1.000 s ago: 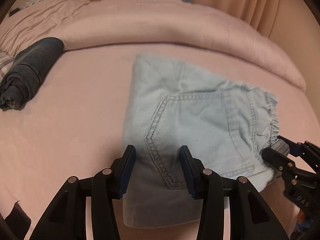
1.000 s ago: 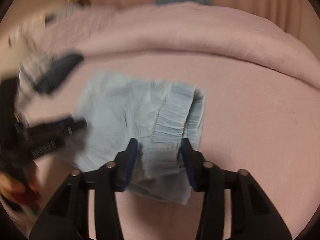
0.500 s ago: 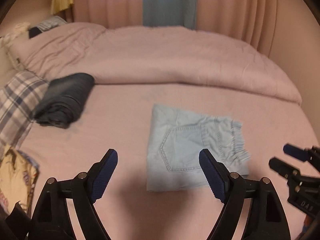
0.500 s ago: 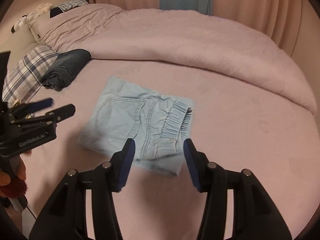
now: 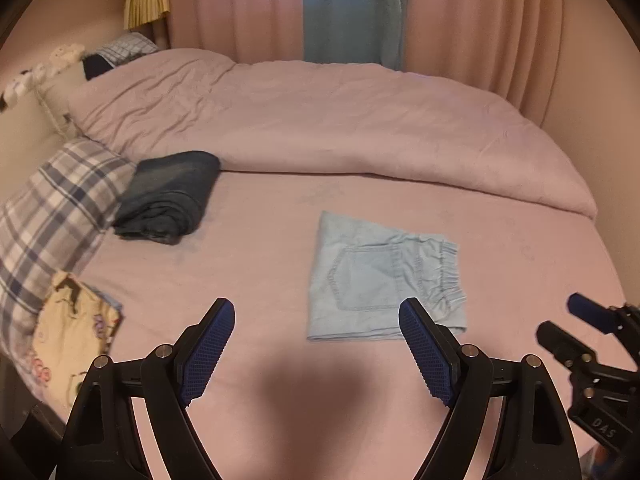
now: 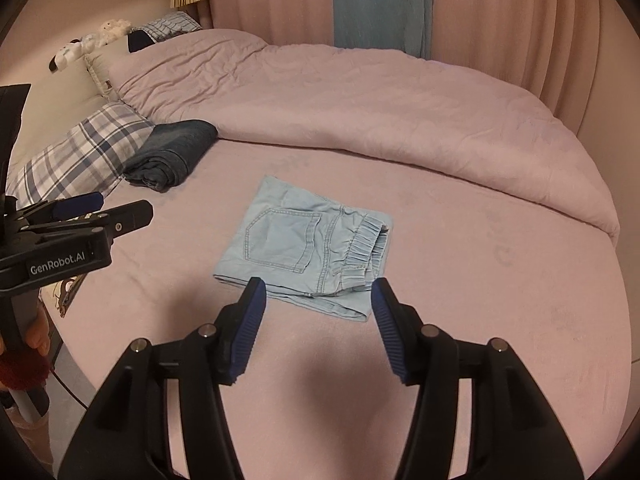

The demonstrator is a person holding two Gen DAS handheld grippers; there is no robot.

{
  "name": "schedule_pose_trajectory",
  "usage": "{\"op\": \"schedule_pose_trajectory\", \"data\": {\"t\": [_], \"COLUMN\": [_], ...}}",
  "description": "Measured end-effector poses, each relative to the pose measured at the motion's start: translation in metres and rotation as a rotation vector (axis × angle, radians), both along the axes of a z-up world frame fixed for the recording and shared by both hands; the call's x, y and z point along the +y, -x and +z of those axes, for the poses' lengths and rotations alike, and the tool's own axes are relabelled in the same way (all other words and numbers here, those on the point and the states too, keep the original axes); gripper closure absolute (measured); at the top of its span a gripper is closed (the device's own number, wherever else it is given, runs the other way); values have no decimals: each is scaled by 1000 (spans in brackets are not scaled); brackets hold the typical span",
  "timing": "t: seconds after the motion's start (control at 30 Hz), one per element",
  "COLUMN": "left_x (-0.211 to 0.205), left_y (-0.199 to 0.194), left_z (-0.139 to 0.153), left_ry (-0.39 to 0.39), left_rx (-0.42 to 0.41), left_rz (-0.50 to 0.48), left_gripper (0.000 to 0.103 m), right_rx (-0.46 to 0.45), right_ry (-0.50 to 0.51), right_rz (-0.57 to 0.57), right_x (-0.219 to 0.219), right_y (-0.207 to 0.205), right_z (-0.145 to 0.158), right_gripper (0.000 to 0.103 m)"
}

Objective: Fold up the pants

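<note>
- Two tongs hang above the pink bed point(image 5: 260, 248), both tilted downward toward it, each casting a shadow on the sheet below.
- The left tongs point(image 5: 316, 346) stand wide open with nothing between the blue pads; they touch nothing.
- The right tongs point(image 6: 318, 330) are narrower, their jaws opening, also empty and clear of the cloth.
- In the right wrist view, part of a hand point(image 6: 38, 330) shows at the left edge under the left tool.
- One pair of light blue pants point(image 5: 380, 280) lies folded into a flat square on the sheet just beyond both tongs, back pocket up, elastic waistband to the right.
- One dark rolled garment point(image 5: 170, 198) lies farther left, against one plaid pillow point(image 5: 56, 204).
- One rumpled pink duvet point(image 5: 320, 120) is heaped across the far half of the bed.
- Pink curtains point(image 5: 480, 20) with one blue strip hang behind.
</note>
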State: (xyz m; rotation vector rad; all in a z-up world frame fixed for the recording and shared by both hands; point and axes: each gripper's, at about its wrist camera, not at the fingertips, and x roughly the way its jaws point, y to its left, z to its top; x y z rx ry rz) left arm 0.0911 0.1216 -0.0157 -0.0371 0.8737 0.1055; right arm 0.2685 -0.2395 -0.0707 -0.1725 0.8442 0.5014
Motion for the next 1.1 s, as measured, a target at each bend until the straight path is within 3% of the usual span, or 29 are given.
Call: {"op": "schedule_pose_trajectory", "data": {"t": [0.37,0.73,1.1], "left_x": [-11,-24,-28], "left_y": [16,46,51], "left_z": [10,36,38], "left_ry": [-6,-48,-49], "left_rx": [4,-61,-55], "left_rz": [-29,-40,-49], "left_gripper": [19,19,19], "right_rx": [-23,-58,-63], "right_ry": [9,-16,-28], "right_rz": [-11,1,3], "right_x": [-3,-14,-20], "right_y": [12,34,41], "right_z": [14,36,38], "right_gripper": [48,47,47]}}
